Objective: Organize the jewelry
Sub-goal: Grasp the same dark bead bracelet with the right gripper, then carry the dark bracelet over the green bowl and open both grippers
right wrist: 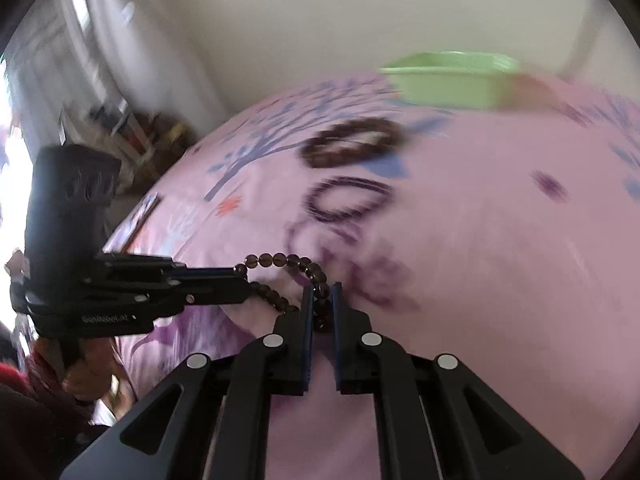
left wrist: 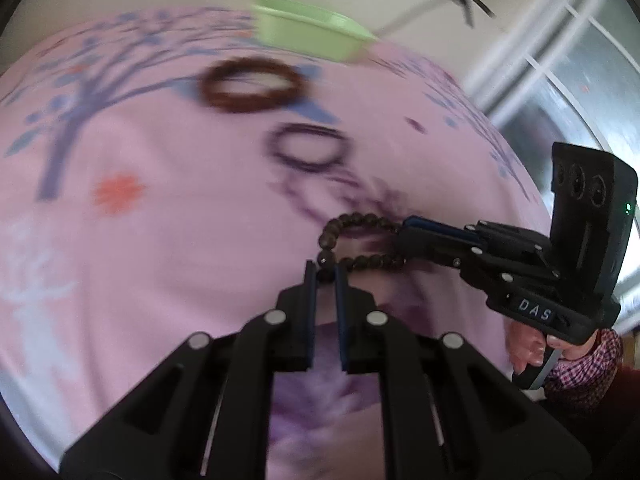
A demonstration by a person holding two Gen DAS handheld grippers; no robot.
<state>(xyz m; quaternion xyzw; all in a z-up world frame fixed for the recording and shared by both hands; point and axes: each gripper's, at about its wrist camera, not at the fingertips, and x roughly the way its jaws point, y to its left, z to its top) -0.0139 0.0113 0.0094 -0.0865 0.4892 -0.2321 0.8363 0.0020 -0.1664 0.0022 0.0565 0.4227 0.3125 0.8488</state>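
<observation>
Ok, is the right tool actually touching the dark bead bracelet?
Touching. The right wrist view shows the right tool pinching the bead bracelet between its fingers.

Basin (left wrist: pixel 308 36) behind two bracelets (left wrist: pixel 252 86) (on bedspread (left wrist: pixel 140 260)), near wall.

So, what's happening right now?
Left gripper and right gripper both shut on beaded bracelet. Two bracelets lie before green bin. Path clear.

Before you lies a pink bedsheet (left wrist: pixel 168 264) printed with purple trees; a window (left wrist: pixel 560 92) stands beyond the bed's right edge.
</observation>
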